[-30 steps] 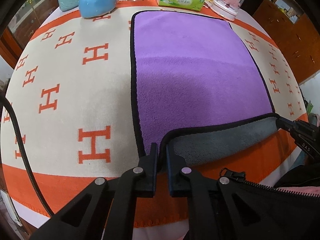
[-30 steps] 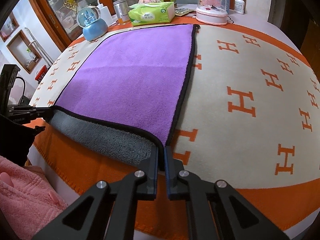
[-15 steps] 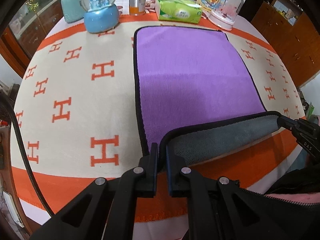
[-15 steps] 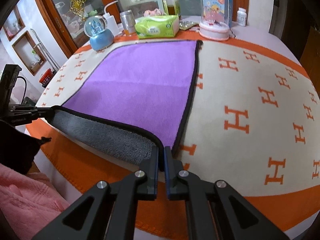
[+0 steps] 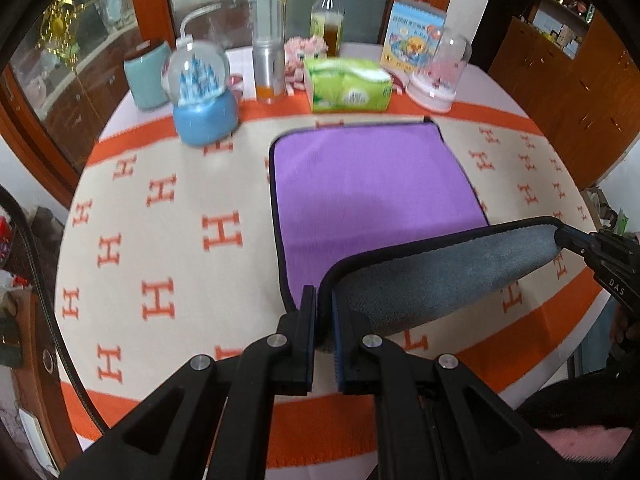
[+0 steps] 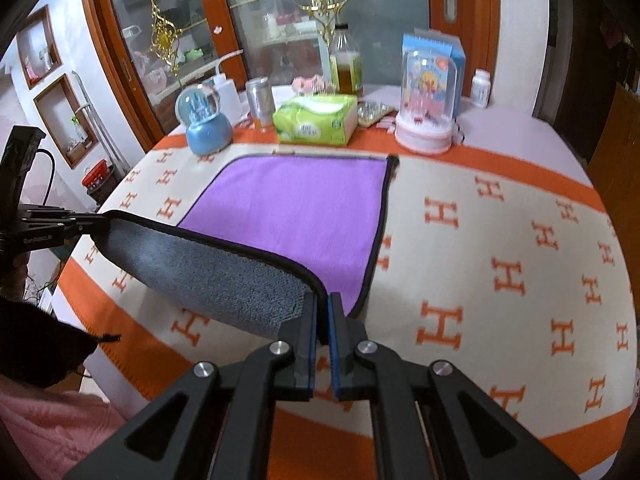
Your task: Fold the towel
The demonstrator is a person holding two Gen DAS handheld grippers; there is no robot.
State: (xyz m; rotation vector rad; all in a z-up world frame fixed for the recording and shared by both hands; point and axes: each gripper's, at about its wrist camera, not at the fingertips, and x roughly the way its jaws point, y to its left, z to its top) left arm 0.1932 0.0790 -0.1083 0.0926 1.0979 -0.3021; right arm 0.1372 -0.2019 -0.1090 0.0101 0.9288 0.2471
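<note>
Left wrist view first: the left claw (image 5: pixel 325 312) sits at bottom centre, jaws pinched nearly together on the near-left corner of the towel (image 5: pixel 372 184). The purple face lies flat on the table (image 5: pixel 160 240) through the middle of the frame, running away toward the tissue box (image 5: pixel 347 89) at the top. The lifted hem sweeps from this claw out to the right edge, grey underside showing, where the right claw (image 5: pixel 560 236) has the other corner. That held edge runs across the frame, left to right; the far hem it has to meet lies straight ahead, just short of the tissue box and to the right of the snow globe (image 5: pixel 202 100).

Compared with a second ago, the near edge is much higher off the table, far more grey shows, and the far end of the table has come into view.

Right wrist view now: the right claw (image 6: pixel 323 312) at bottom centre, jaws clamped close on the near-right corner. The grey flap stretches to the left edge, where the left claw (image 6: pixel 94 224) grips. Both claws look about equally far from the far hem, so I'd judge an even forward carry. Here too the flap has risen since a second ago, with less purple left uncovered.
</note>
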